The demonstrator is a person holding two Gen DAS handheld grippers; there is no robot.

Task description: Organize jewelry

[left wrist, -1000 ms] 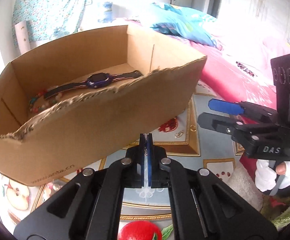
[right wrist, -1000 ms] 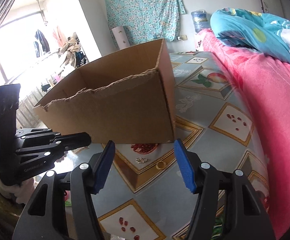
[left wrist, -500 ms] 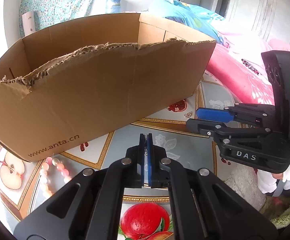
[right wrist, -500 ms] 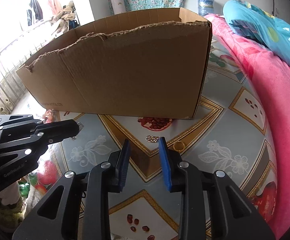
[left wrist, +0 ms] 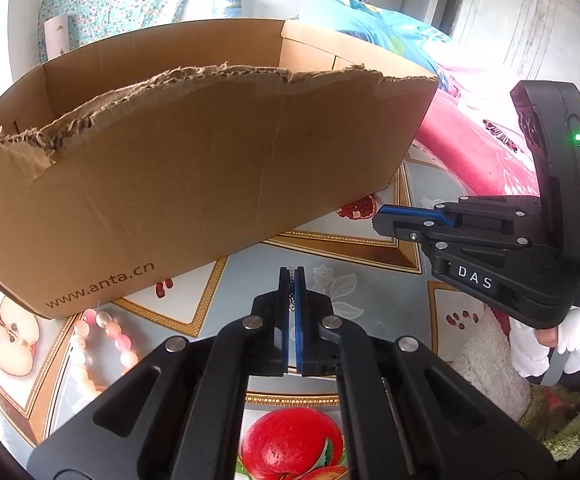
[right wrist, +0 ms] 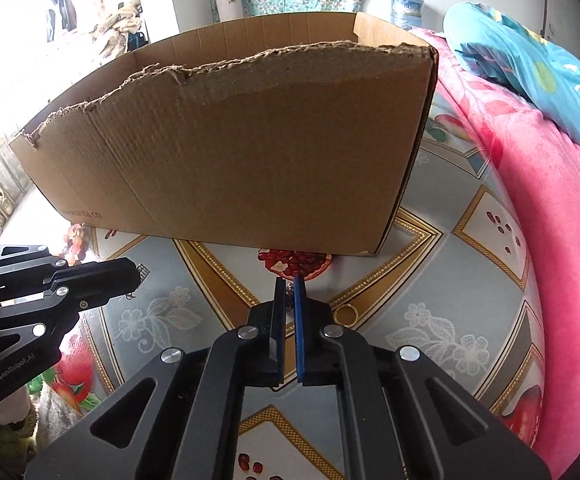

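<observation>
A torn-rimmed cardboard box (left wrist: 194,168) (right wrist: 250,148) stands on the fruit-patterned tablecloth; its inside is hidden from here. My left gripper (left wrist: 291,274) is shut on a thin silver chain (left wrist: 291,300), low in front of the box. My right gripper (right wrist: 289,280) has closed on a small silver jewelry piece (right wrist: 290,298) lying on the cloth by the box's right corner. A gold ring (right wrist: 345,314) lies just right of it. A pink bead bracelet (left wrist: 102,340) lies at the box's left front corner, also in the right wrist view (right wrist: 75,240).
A bed with a pink blanket (right wrist: 538,216) and a blue quilt (right wrist: 522,68) runs along the right. The right gripper body (left wrist: 490,240) is close to the right of the left one. The box's front wall is just ahead of both grippers.
Both grippers have dropped low in front of the box, so its contents are out of sight. The right gripper's jaws have closed from wide open onto the silver piece.
</observation>
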